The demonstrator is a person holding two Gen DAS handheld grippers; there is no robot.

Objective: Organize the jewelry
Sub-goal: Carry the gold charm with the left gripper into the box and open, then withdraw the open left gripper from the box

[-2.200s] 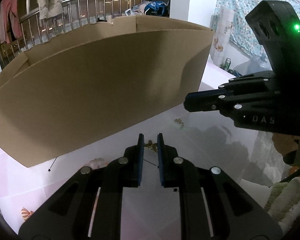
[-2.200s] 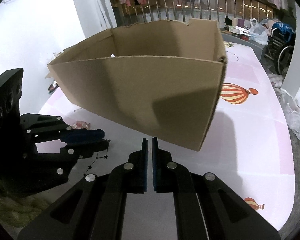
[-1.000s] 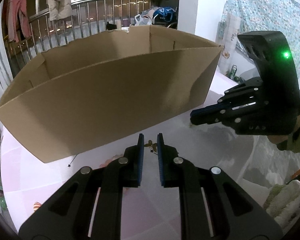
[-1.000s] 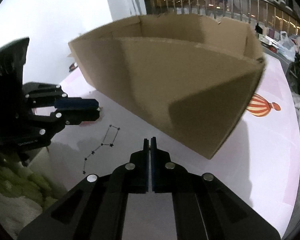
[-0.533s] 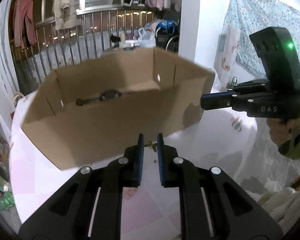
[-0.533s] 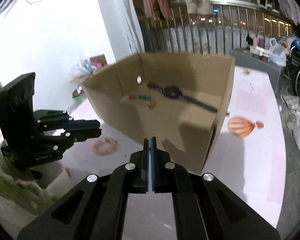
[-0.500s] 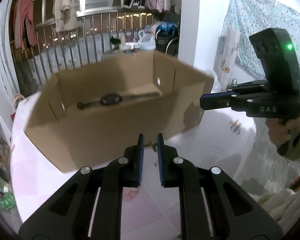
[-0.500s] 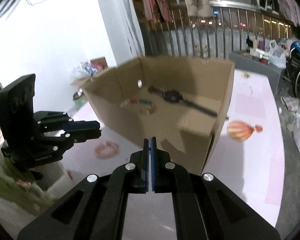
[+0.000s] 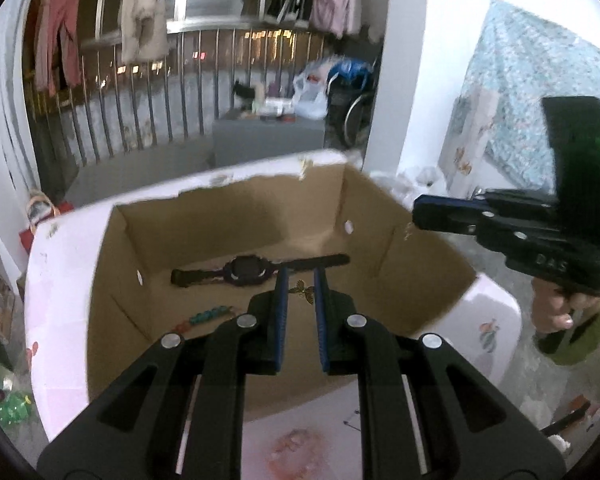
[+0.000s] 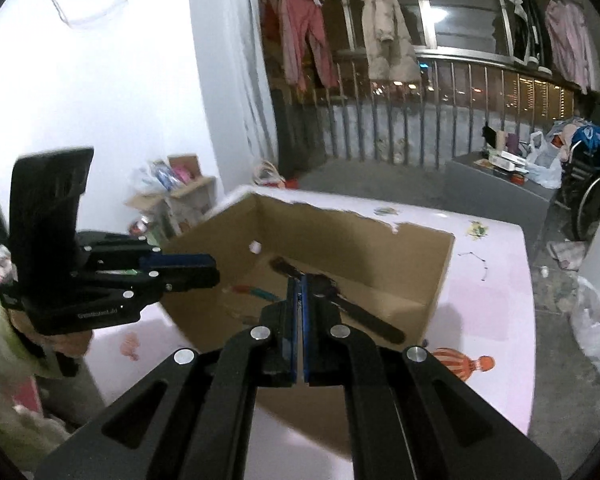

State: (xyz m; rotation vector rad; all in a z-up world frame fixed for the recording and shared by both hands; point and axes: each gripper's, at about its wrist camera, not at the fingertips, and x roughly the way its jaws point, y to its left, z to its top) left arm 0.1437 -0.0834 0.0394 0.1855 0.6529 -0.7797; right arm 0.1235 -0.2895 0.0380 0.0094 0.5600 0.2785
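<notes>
Left gripper [image 9: 300, 292] sits at lower centre of its own view, above the open cardboard box [image 9: 420, 292]. Its 2 blue pads are a narrow gap apart and clamp a small gold butterfly-shaped piece [image 9: 305, 291] between the tips; probably a pendant or earring, too small to tell. On the box floor: a black wristwatch [image 9: 248, 271] lying flat across the middle of the frame, and a teal beaded piece [image 9: 210, 314] at lower left of it, near the box's left wall. Box stands on a pale pink table [image 9: 60, 280] with printed cartoon motifs.

Right gripper [image 10: 299, 280] is at lower centre of the right wrist view, jaws pressed fully together with nothing between them, tips over the box's near edge. In the left wrist view it shows at right of frame, beside the box's right wall. A hand [image 9: 552, 308] holds its grip, lower right.
</notes>
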